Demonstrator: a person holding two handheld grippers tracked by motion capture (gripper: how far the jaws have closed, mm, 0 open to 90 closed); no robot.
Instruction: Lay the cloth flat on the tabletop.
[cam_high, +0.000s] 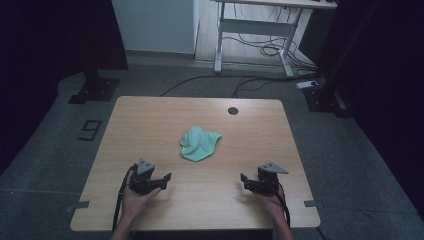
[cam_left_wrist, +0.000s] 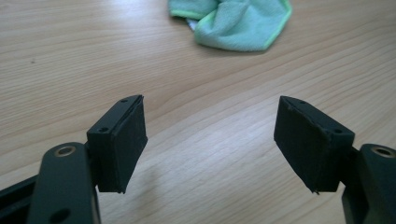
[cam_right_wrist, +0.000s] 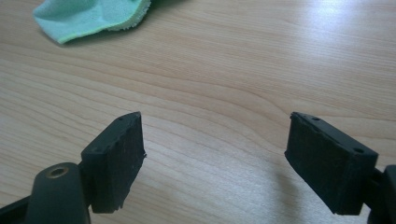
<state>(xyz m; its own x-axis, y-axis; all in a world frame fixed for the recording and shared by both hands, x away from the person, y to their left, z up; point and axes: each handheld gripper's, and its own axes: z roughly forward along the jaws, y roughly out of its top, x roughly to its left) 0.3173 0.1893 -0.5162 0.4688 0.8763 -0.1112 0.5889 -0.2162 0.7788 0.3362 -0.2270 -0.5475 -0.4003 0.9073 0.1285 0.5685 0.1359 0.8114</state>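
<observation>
A light wooden table (cam_high: 150, 120) has a round dark cable hole (cam_high: 233, 110) near its far edge. Beyond the table stands a white-framed desk (cam_high: 250, 27) with black cables (cam_high: 260, 50) on the floor beneath it. Left of the table, a "9" (cam_high: 90, 130) marks the grey floor.

The cloth (cam_high: 199, 143) lies mid-table (cam_high: 150, 120), between and beyond both hand-held grippers.

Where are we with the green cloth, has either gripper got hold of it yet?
Nothing looks done: the green cloth lies crumpled mid-table, untouched. In hand: nothing; the left gripper and right gripper sit near the front edge, both open and apart from it. Left: reaching, grasping and handling the cloth.
</observation>
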